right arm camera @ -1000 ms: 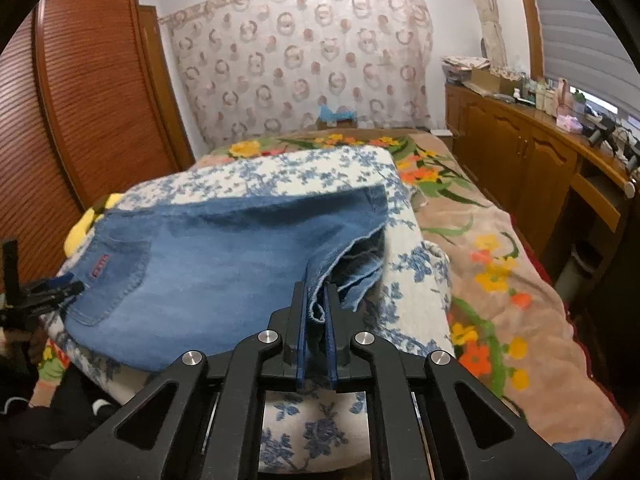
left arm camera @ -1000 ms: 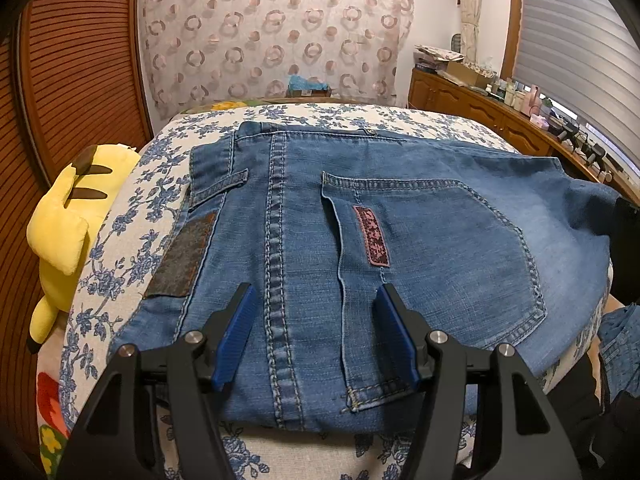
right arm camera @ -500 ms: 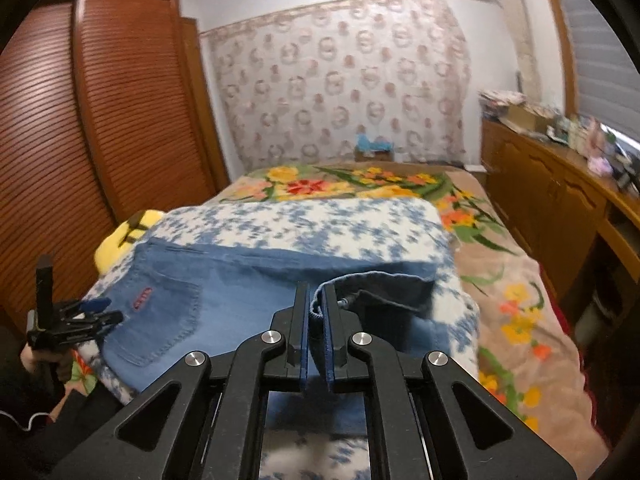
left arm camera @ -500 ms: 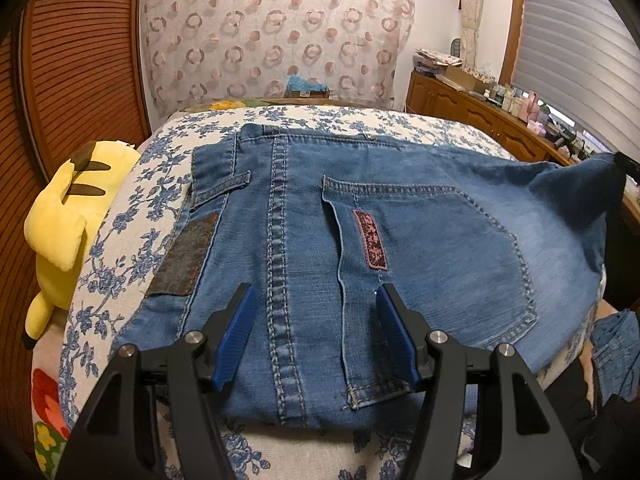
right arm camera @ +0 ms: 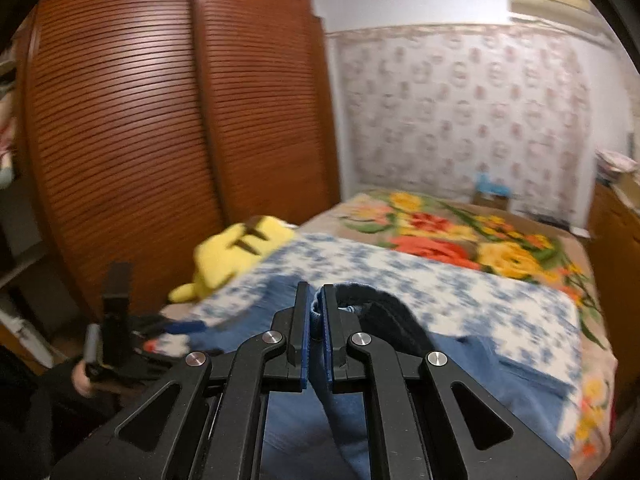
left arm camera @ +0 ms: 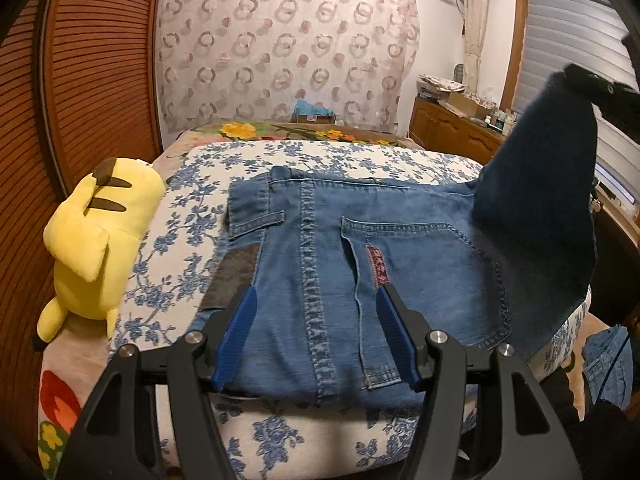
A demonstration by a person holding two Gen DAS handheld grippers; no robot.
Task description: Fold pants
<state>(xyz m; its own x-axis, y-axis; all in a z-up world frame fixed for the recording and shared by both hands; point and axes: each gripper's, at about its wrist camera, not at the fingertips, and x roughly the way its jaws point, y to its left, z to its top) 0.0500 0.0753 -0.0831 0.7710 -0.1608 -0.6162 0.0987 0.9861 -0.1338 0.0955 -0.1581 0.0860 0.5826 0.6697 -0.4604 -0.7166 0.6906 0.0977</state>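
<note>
Clamped in the right gripper (right arm camera: 314, 334) and raised on the far side from the yellow plush toy (left arm camera: 94, 236): the leg end of the pants (left arm camera: 400, 252). Waiting apart at the waistband, beside the toy: the left gripper (left arm camera: 314, 326). Fold likely toyward.

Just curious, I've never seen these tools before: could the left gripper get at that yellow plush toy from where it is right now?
Probably yes. The left gripper is open and holds nothing, hovering over the jeans. The plush toy lies uncovered at the bed's left edge, beside the jeans, with nothing between them.
</note>
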